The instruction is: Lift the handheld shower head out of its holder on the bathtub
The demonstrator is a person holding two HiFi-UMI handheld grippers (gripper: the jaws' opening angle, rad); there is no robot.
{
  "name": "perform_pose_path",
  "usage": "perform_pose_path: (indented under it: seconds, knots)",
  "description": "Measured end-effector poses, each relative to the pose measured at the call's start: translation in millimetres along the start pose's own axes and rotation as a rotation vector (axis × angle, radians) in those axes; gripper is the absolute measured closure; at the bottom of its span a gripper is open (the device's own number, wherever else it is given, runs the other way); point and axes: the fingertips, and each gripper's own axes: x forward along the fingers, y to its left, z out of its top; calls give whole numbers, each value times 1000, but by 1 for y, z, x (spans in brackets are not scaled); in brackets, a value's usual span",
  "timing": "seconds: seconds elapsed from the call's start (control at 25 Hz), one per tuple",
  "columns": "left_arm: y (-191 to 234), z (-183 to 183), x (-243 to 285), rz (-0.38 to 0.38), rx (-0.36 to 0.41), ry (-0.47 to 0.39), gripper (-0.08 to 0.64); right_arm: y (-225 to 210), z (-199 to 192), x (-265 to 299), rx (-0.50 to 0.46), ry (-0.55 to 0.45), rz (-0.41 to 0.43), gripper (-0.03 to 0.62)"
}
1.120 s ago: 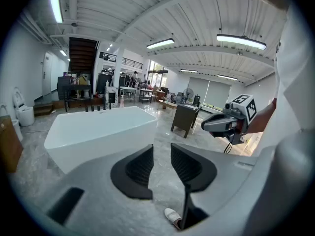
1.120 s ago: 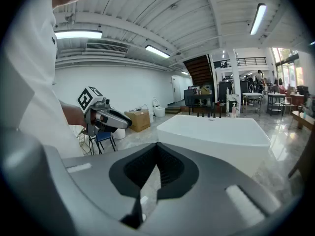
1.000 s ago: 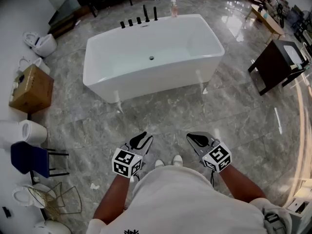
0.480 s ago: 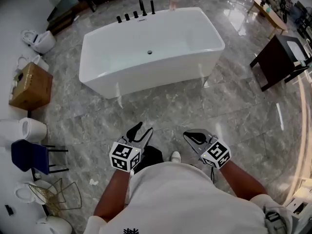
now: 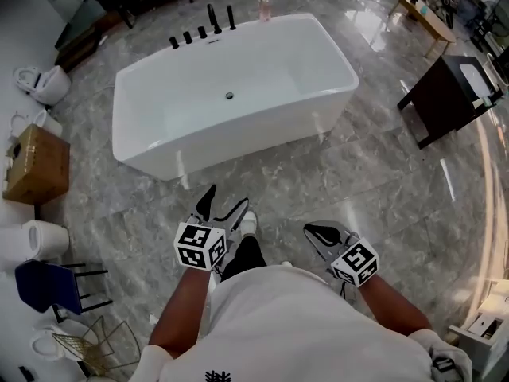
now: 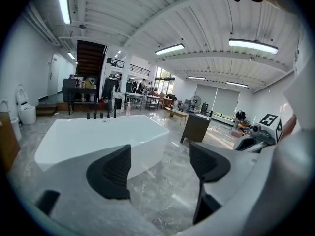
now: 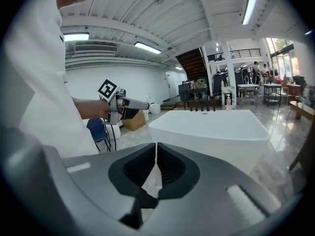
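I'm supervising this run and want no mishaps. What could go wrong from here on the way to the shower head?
1. The black fittings stand in a row on the far rim of the bathtub. A reach across it may be awkward, and the wrong one could get gripped.
2. A pink bottle stands near them and might be knocked over.

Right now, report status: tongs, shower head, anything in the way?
Left tongs opening, empty. Right tongs shut, empty. Black shower fittings untouched on far rim of white bathtub. Only grey marble floor between.
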Motion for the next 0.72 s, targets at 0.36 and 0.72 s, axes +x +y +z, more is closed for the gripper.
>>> perform_pose_path:
  seconds: [0.36, 0.72]
  knots:
    - [94, 72, 84, -119, 66, 21, 193, -76, 75, 78, 41, -14, -155, 578]
    - [153, 106, 152, -142, 59, 34, 195, -123, 122, 120, 74, -12, -191, 578]
